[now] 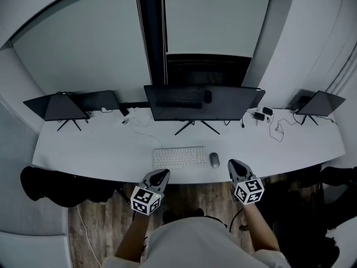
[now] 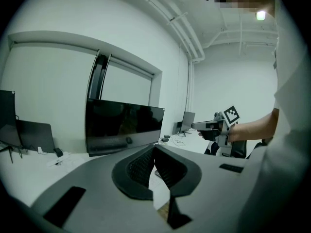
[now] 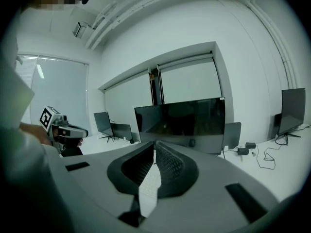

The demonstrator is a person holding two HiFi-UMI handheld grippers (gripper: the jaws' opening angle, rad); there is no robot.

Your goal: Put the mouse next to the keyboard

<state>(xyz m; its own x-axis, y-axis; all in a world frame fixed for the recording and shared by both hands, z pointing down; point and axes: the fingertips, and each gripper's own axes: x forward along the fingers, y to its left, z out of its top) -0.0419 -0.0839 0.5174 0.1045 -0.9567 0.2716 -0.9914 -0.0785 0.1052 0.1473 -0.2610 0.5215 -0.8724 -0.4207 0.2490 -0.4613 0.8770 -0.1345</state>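
Left tongs (image 1: pixel 162 175) and right tongs (image 1: pixel 234 164) both closed, empty, over near edge of long white counter (image 1: pixel 83 155). On it, small grey oval mouse (image 1: pixel 215 159) just right of flat white keyboard (image 1: pixel 179 157).

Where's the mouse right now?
In the head view, the mouse lies on the desk just right of the keyboard, in front of the middle monitor.

head view looks steeply down on the desk (image 1: pixel 89 155); both gripper views skim it, sharing the central monitor (image 2: pixel 124 125).
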